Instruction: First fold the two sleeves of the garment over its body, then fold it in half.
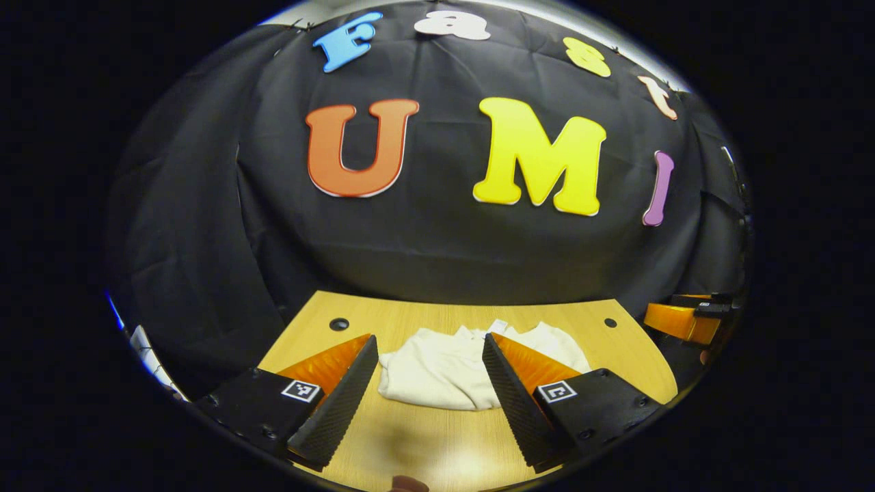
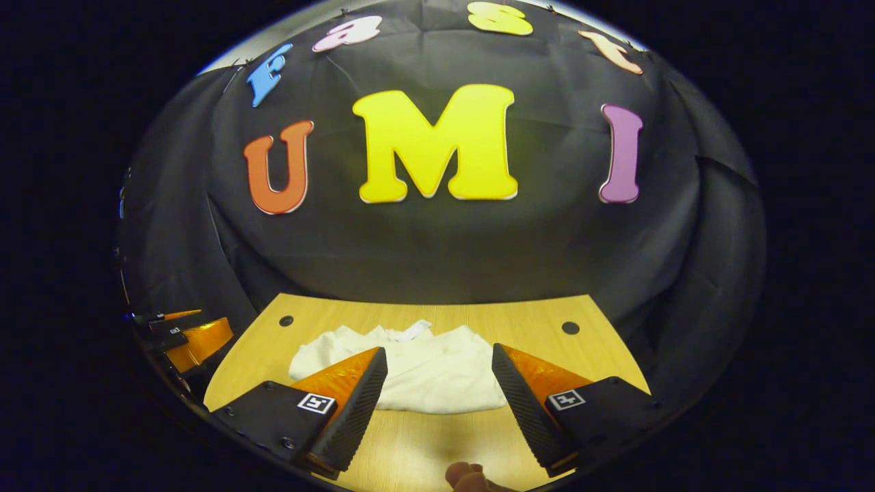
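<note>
Black cloth hangs behind my wooden desk [image 1: 451, 321], which has a round hole near each far corner. On it lies the cream garment [image 1: 437, 372], already folded into a compact bundle, its neck label toward the cloth. My left tool [image 1: 431, 393] is held above the near edge with its fingers spread wide, gripping nothing. My right tool [image 2: 439, 403] is held likewise, spread and empty, the garment [image 2: 424, 372] lying beyond its tips.
</note>
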A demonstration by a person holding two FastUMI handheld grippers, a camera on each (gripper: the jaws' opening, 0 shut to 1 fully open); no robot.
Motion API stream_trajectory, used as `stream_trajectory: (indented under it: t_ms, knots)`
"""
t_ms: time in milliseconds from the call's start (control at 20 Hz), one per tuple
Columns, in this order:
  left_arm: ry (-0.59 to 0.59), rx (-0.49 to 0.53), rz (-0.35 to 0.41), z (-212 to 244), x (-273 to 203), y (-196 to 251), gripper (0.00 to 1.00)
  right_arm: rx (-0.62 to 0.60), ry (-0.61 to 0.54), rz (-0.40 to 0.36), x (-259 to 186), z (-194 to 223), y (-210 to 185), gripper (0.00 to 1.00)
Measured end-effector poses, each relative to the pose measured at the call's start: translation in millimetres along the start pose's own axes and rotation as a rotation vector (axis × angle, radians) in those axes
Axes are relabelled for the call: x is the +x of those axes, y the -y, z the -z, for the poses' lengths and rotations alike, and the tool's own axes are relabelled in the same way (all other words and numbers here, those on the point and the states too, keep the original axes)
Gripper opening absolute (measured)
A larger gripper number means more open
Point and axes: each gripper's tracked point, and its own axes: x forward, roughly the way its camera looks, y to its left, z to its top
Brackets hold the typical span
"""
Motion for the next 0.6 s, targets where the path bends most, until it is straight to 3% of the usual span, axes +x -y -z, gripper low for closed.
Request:
stream_trajectory:
  t_ms: [50,100,400,550,600]
  knots:
    - [0.039,0.006,-0.001,-4.2,-12.6,1.3,0.99,0.016,0.034,0.002,-14.2,-2.7,-1.1,0.93]
    - [0.076,0.005,0.002,-10.0,-26.0,4.8,0.99,0.024,0.060,0.007,-28.4,-5.1,-1.0,0.96]
    - [0.199,0.048,0.065,-34.4,-78.9,30.1,0.98,0.000,0.250,0.011,-104.8,-25.2,-9.2,0.96]
    - [0.244,0.098,0.068,-48.0,-89.2,38.5,0.98,-0.063,0.320,0.017,-122.3,-36.1,-19.1,0.92]
    - [0.256,0.110,0.072,-52.9,-90.2,41.5,0.98,-0.079,0.337,0.021,-125.3,-37.8,-21.5,0.96]
